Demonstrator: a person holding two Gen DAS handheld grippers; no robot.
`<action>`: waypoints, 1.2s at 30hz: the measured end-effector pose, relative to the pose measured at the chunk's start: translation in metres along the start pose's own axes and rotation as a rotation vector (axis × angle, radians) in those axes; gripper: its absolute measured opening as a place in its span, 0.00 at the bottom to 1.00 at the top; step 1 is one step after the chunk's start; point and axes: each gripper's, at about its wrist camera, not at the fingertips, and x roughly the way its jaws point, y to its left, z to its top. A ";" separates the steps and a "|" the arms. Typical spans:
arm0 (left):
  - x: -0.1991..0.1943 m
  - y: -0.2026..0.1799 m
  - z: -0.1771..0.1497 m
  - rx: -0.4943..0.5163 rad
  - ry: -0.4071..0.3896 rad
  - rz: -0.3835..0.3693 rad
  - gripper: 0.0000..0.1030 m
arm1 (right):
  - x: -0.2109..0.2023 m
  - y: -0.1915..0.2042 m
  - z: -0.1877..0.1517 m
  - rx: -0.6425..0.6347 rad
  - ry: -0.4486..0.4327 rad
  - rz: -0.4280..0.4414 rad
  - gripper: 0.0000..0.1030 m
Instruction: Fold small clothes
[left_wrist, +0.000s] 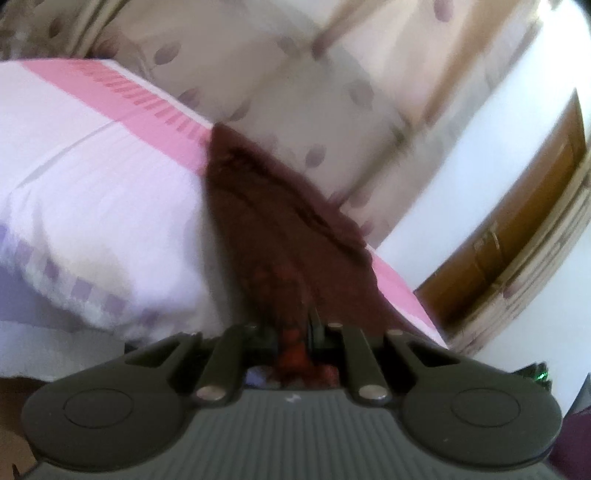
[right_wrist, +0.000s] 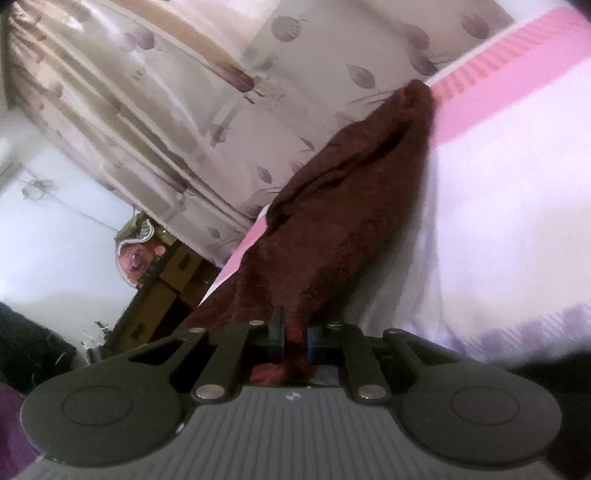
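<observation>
Left gripper (left_wrist: 291, 332) pinching maroon cloth (left_wrist: 266, 229); right gripper (right_wrist: 295, 332) pinching same cloth (right_wrist: 343, 206). Cloth stretches far across bed (left_wrist: 92, 177), curtain (right_wrist: 184, 110) beyond.

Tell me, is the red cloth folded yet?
Not yet. Done: both grippers have grabbed it; the left gripper and the right gripper each pinch an end of the dark red cloth. In hand: it stretches over the pink and white bed. Left: no neat fold shows, so the folding remains.
</observation>
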 end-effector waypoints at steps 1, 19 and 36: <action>0.001 0.001 -0.001 -0.003 -0.001 -0.001 0.12 | -0.001 -0.004 0.000 0.014 0.000 -0.003 0.16; 0.010 0.002 -0.008 0.004 0.027 0.025 0.12 | 0.018 -0.035 -0.010 0.099 0.047 -0.082 0.15; -0.024 -0.033 0.028 -0.110 -0.096 -0.154 0.11 | -0.041 0.019 0.016 0.075 -0.052 0.062 0.15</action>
